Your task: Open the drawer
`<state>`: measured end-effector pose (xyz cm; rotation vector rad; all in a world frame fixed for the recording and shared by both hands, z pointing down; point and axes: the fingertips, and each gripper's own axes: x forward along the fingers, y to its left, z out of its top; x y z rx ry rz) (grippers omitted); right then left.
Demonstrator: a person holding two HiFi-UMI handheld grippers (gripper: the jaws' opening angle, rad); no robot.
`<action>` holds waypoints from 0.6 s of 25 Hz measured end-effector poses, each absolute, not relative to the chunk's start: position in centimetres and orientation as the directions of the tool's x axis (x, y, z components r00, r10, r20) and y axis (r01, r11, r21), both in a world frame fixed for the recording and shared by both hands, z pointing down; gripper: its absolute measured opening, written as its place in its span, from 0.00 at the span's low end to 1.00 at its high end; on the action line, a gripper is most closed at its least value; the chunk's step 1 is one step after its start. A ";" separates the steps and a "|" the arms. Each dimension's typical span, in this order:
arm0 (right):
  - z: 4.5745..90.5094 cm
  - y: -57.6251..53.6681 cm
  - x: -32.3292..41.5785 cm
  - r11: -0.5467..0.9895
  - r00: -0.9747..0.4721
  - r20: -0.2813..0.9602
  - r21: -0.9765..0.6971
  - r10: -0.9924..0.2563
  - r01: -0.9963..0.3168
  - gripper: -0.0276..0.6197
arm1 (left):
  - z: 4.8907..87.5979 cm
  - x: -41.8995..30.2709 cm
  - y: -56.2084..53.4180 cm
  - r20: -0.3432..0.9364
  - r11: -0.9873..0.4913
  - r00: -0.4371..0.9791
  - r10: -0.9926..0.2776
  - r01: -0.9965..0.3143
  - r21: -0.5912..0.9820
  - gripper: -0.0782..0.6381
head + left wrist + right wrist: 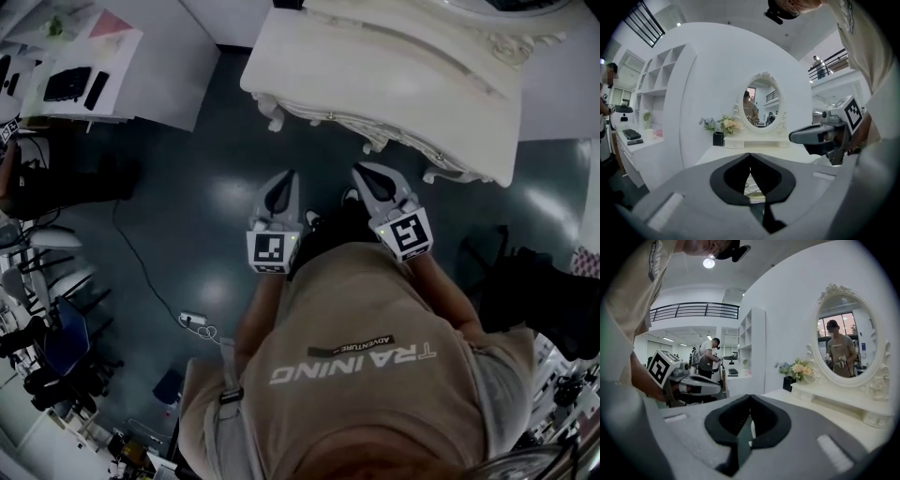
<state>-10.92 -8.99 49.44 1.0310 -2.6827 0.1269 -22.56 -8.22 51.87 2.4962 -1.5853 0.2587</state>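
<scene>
My left tool and right tool each have their jaws together, with nothing between them. I hold them side by side above the dark floor, pointing at the white bench, near its front but not touching it. The drawer sits in the bench's carved front edge, facing me. From above I see nothing jutting out there. An oval mirror and flowers stand on the bench.

The head view was dim, with soft glare patches on the dark floor; both gripper views were bright, fisheye-curved, black-cornered.
</scene>
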 end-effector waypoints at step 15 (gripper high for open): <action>51.3 -24.3 -3.3 0.632 -0.635 0.216 -0.092 -0.742 -0.770 0.05 | 50.9 -18.6 -23.5 0.319 -0.442 0.416 -0.851 -0.897 -0.008 0.12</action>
